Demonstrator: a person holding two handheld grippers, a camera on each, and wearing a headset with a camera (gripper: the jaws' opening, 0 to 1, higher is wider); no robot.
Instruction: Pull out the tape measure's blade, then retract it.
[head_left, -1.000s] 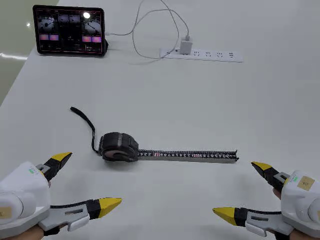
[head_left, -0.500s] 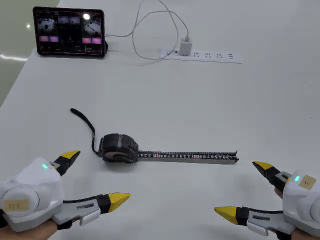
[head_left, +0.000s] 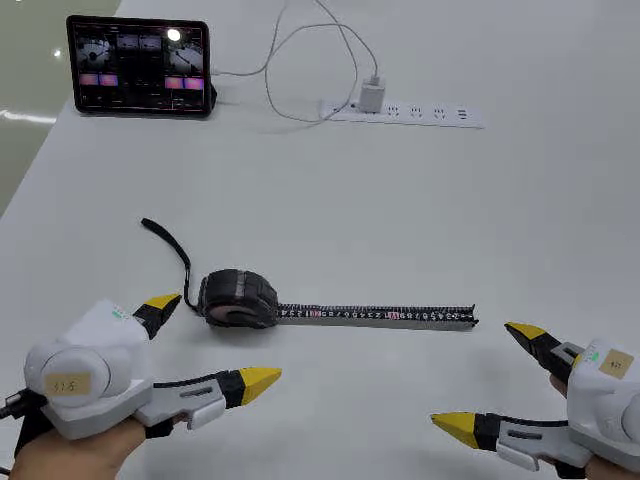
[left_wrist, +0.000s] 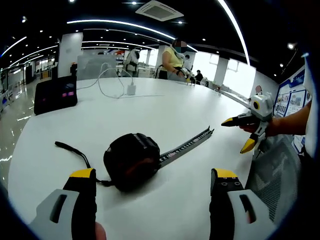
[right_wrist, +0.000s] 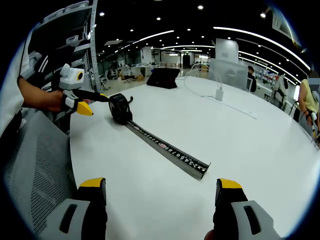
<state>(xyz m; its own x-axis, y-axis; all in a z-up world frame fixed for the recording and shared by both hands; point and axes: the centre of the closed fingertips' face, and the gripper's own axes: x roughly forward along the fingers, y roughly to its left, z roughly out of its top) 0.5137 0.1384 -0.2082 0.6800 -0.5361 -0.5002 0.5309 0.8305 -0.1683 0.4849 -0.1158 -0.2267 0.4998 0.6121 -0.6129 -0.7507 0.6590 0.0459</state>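
A black tape measure lies on the white table, its blade pulled out to the right and flat on the surface, a black wrist strap trailing back left. My left gripper is open, low at the left, its yellow tips straddling the space just in front of the case. The case sits between and beyond its jaws in the left gripper view. My right gripper is open at the lower right, just short of the blade's end, empty.
A tablet stands at the far left of the white table. A white power strip with a charger and cable lies at the back. The table's left edge runs close to the tablet. People stand in the background room.
My left gripper has moved forward and right toward the tape measure's case. The right gripper has barely shifted. Tape measure and blade lie as before.
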